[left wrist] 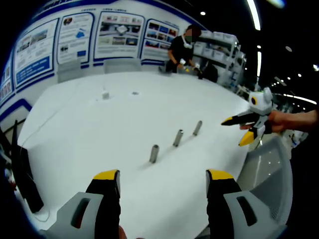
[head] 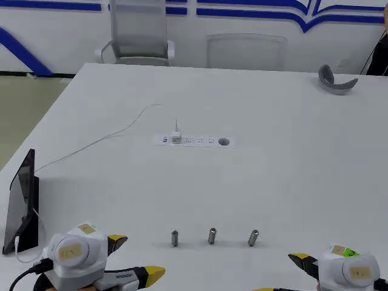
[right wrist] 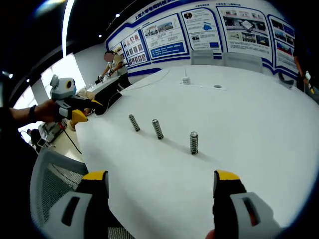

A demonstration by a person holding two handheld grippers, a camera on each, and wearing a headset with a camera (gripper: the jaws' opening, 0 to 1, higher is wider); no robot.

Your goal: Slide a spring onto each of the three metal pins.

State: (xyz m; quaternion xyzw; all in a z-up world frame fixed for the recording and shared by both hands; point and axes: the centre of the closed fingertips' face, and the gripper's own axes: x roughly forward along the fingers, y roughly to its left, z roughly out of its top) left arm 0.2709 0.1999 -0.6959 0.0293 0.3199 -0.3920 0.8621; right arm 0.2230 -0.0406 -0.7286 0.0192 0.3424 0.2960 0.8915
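Left gripper [left wrist: 163, 175]: jaws wide apart, nothing between them, yellow tips over the near edge of the white table [head: 291, 182]. Right gripper [right wrist: 160, 176]: same, jaws spread, nothing held, also at the near edge. In the head view they sit at the bottom corners, left one at bottom left and right one at bottom right, well apart, with the task parts between them. Each gripper view catches the other gripper off to the side, held in a hand, jaws apart there too. Task parts: three metal pins stand upright in a row on the table just ahead of the grippers: left pin [head: 174, 237], middle pin [head: 212, 236], right pin [head: 253, 237]. They are near each other, not touching. Right gripper view shows a coil spring [right wrist: 194, 142] around the nearest pin and coils around the other two as well, covering most of each pin's height. Left gripper view is too soft to resolve the coils. Neither gripper touches a pin. Further out, mid-table: white power strip [head: 193, 141] with a white plug [head: 176, 137] in it, and a thin cable [head: 103, 140] running off toward the left edge. Dark tablet [head: 21, 206] stands upright at the left edge, beside the left gripper. Grey curved piece [head: 335, 80] lies near the far right corner. Two chairs [head: 139, 30] stand behind the far edge, against a blue-striped wall. Gripper views also show wall posters [left wrist: 119, 35] and a person [left wrist: 180, 47] at the table's far end.
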